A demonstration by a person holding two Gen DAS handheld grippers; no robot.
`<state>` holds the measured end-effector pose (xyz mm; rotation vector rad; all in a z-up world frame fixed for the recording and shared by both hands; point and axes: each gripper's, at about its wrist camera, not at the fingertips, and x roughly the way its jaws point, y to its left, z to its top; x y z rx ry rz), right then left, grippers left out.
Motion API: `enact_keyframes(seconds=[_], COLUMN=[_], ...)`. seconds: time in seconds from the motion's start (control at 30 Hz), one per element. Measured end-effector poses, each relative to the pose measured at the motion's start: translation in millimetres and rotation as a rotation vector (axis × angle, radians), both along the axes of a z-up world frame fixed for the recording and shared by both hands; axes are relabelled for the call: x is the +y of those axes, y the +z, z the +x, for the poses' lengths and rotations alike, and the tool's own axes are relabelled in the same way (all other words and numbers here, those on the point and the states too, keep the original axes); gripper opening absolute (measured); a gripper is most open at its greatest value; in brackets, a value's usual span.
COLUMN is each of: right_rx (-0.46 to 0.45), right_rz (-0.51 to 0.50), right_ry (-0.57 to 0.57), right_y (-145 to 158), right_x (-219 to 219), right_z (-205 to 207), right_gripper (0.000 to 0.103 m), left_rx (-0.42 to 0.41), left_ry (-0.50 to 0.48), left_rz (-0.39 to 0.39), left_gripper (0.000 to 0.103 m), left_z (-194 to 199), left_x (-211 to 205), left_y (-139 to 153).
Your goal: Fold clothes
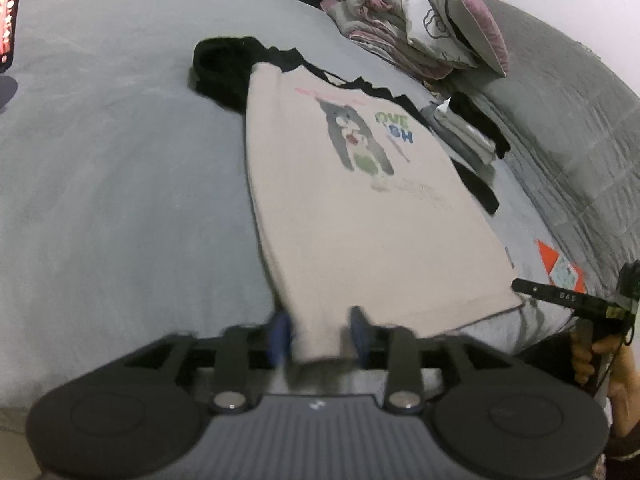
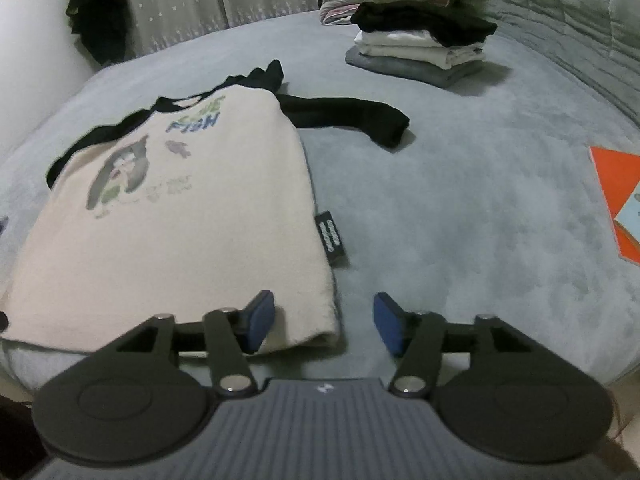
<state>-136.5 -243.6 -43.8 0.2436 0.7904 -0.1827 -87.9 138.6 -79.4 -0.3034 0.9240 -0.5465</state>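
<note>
On the bed (image 1: 100,160), where the cream shirt (image 1: 360,220) lies flat, your left claw (image 1: 320,336) pinches its near hem while your right claw (image 2: 324,322) gapes at the other corner: grip there, then lift evenly.

Landmark: cream shirt (image 2: 172,216), flat on grey bed (image 2: 460,208).
Right of shirt: bare bedding, open passage.
Black sleeve (image 2: 360,120) sprawls beyond shirt's far right corner.
Folded stack (image 2: 416,56) further back.
Orange card (image 2: 616,204) far right.
Left of shirt: bare bedding.
</note>
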Motion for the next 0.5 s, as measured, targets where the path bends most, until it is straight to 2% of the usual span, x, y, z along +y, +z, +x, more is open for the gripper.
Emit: enact_keyframes(seconds=[0.07,0.17,0.37,0.5], right_rx=[0.007,0.018,0.016,0.013], right_rz=[0.028,0.069,0.060,0.049], right_ry=[-0.005,-0.013,-0.009,-0.004], right_y=[4,9,21,29], right_x=[-2,-6,-10,-12], right_z=[5,12,39,57], right_gripper=[0.060,0.060,0.060,0.060], left_rx=[-0.007,-0.011,-0.007,-0.002], left_ry=[0.007,0.019,0.063,0.129], left_rz=[0.030,0.065,0.078,0.106], left_gripper=[0.057,0.059,0.061,0.061], left_z=[6,18,52,84], left_x=[1,2,3,4], left_y=[6,14,25,26])
